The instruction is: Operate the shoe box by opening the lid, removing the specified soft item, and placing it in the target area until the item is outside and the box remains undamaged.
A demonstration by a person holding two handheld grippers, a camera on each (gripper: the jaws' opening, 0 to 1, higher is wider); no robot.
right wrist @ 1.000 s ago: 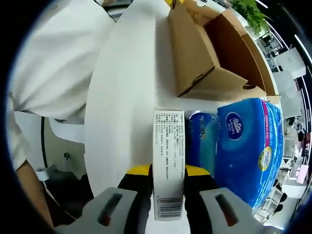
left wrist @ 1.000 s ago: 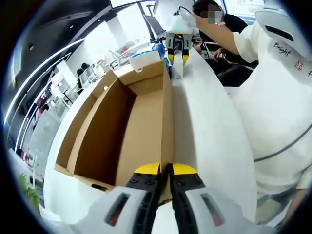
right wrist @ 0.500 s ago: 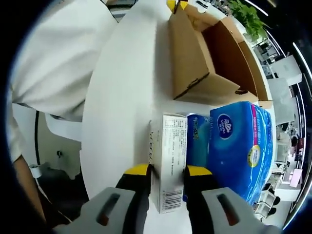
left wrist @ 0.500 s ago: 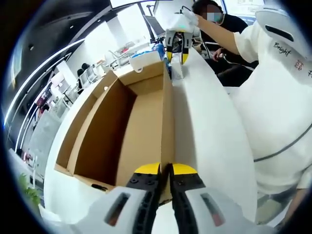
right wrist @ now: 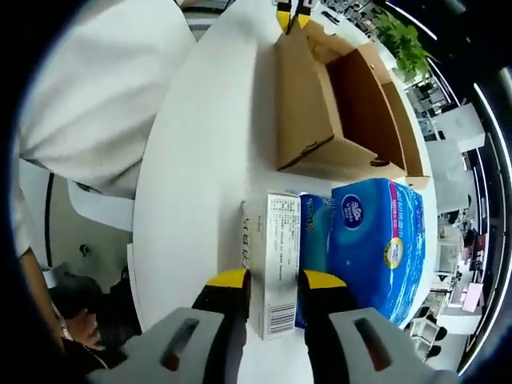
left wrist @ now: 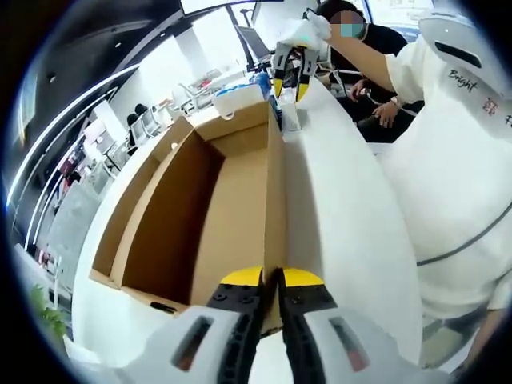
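Observation:
The brown cardboard shoe box (left wrist: 216, 208) lies open on the white table (left wrist: 344, 208), with nothing showing inside it. My left gripper (left wrist: 272, 278) is shut on the box's near side wall. At the box's far end, my right gripper (left wrist: 288, 68) hangs open just above a small white carton (left wrist: 290, 114). In the right gripper view that carton (right wrist: 276, 248) lies flat on the table (right wrist: 200, 160) between the spread jaws of my right gripper (right wrist: 274, 282). A teal tissue pack (right wrist: 314, 240) and a large blue tissue pack (right wrist: 372, 248) lie beside it. Beyond them are the box (right wrist: 308, 104) and my left gripper (right wrist: 286, 18).
A person in a white shirt (left wrist: 456, 160) stands close along the table's edge, also seen in the right gripper view as a white sleeve (right wrist: 88, 96). Another person (left wrist: 376, 40) sits at the back. A green plant (right wrist: 404, 32) stands beyond the box. Desks and chairs (left wrist: 144, 120) fill the room behind.
My right gripper has let go of the white carton, which now lies on the table, and has lifted away from it. The left gripper and the box have not moved.

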